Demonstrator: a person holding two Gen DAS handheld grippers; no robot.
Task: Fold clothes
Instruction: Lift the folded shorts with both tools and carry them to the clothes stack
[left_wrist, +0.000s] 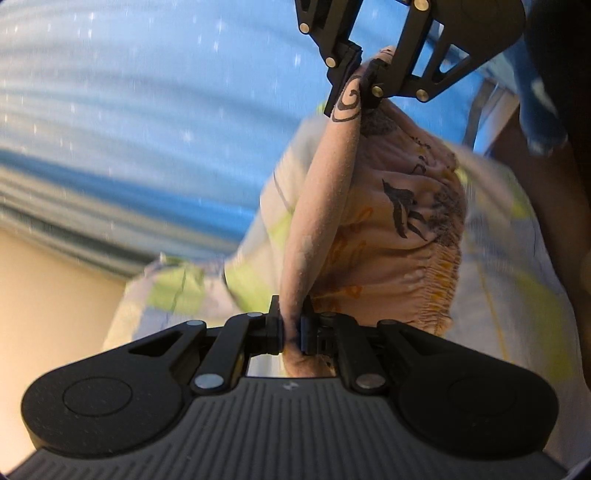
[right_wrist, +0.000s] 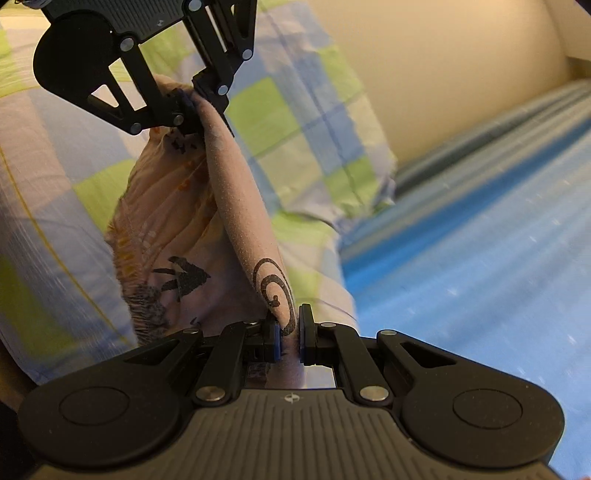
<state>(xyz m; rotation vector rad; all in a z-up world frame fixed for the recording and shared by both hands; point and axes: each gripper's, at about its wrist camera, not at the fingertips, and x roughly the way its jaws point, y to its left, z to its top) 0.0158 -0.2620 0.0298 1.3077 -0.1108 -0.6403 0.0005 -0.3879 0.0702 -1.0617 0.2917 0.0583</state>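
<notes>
A pale pink printed garment with a gathered elastic waistband (left_wrist: 399, 236) is held stretched between both grippers, its taut folded edge forming the long axis. In the left wrist view that edge runs from the left gripper (left_wrist: 291, 332) at 6 o'clock to the right gripper (left_wrist: 360, 79) toward 12 o'clock. Both sets of jaws are clamped on the cloth. Behind it are seen a checked green-and-blue quilt (right_wrist: 295, 122) and a blue striped bedsheet (left_wrist: 129, 110).

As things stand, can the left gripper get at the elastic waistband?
Probably not: the left gripper is shut on the pink garment, so it is occupied. The waistband hangs close beside it, unobstructed.
</notes>
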